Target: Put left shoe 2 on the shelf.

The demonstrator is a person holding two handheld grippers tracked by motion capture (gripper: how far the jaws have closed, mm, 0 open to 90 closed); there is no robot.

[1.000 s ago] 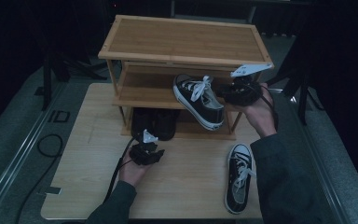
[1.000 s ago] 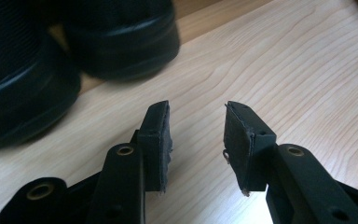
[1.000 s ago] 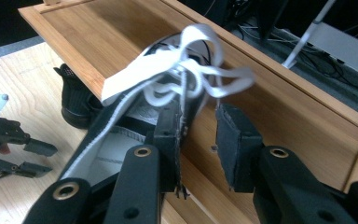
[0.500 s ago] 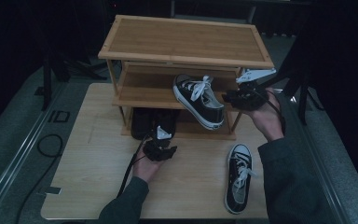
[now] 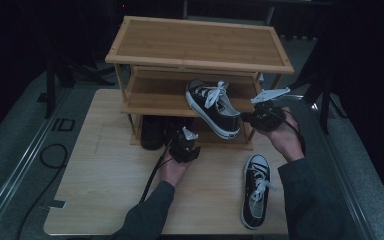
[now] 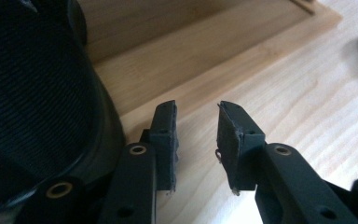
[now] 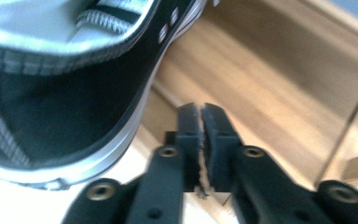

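Here the right gripper (image 7: 200, 140), jaws just closed on nothing, sits at three o'clock of the black-and-white canvas sneaker (image 5: 215, 107) on the bamboo rack's middle shelf (image 5: 150, 102), while the left gripper (image 6: 196, 140), closing and likewise empty, should align carefully beside the black mesh shoe (image 6: 32, 107) at nine o'clock on the desk (image 5: 105, 185).

The left tool (image 6: 196, 140) has just been narrowing its jaws (nothing between them) over the desk (image 6: 307, 107), just beside a black mesh object (image 6: 32, 107).
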